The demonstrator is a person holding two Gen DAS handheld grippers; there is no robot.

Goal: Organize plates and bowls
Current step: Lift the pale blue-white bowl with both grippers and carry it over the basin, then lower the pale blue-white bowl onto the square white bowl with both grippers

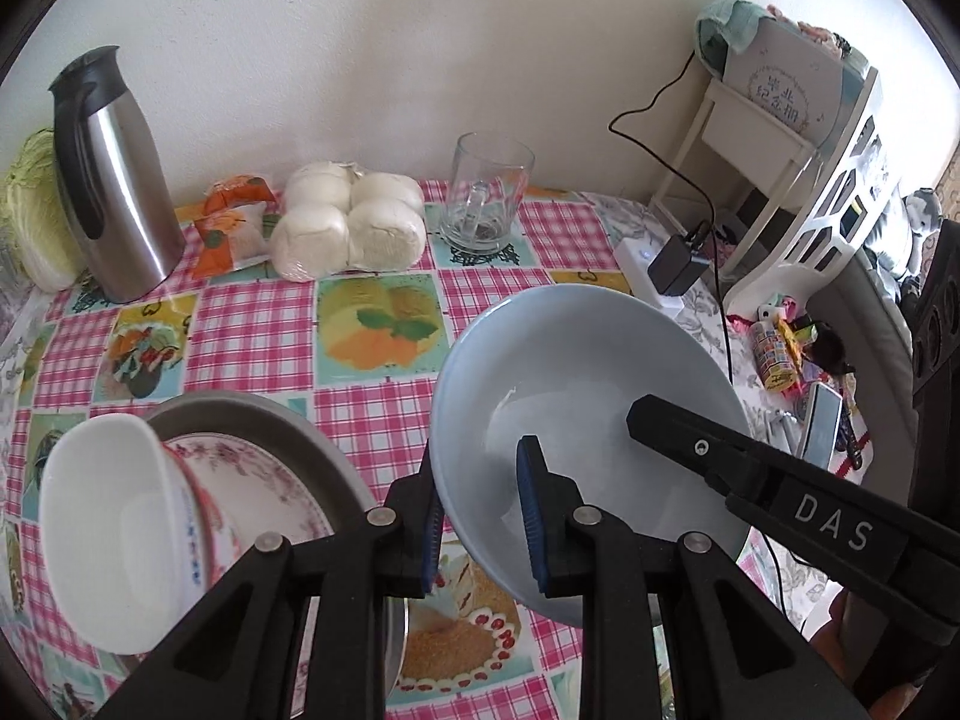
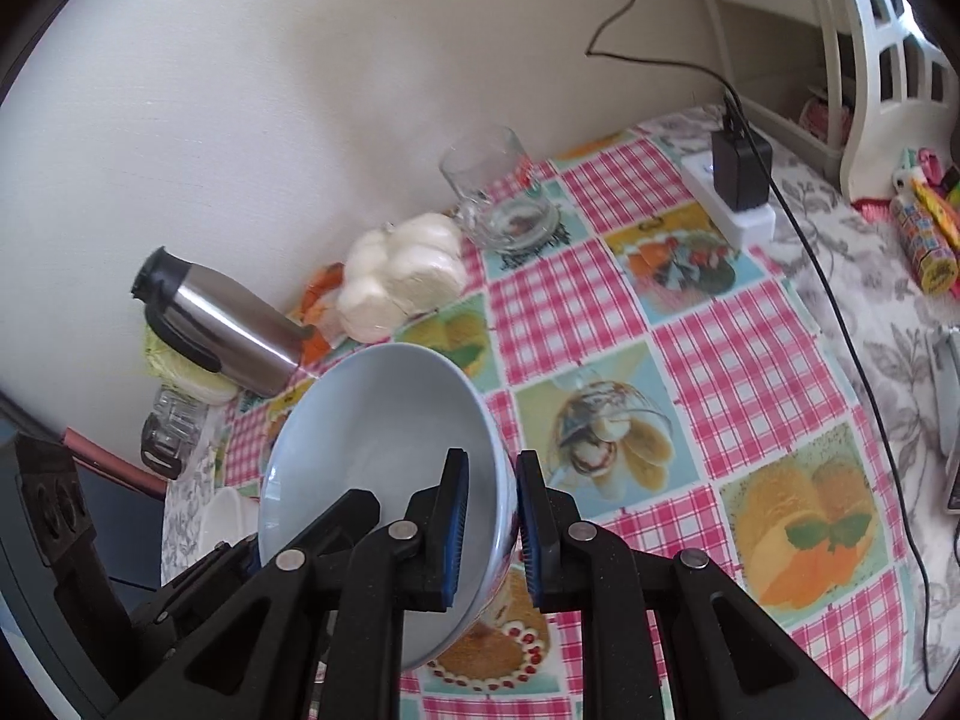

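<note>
Checked oilcloth table against a plain pale wall: that is what lies ahead of my jaws. Both my grippers are clamped on one pale blue bowl, held tilted clear of the cloth: my left gripper pinches its near rim, one pad inside and one outside, and my right gripper does the same on the opposite rim. Just left of my left jaws a small white bowl lies tipped on a floral plate in a grey tray. My worry (glazed rims are slick) is that uneven lifting between my hands twists the bowl out of one pinch, dropping it onto that stack.
</note>
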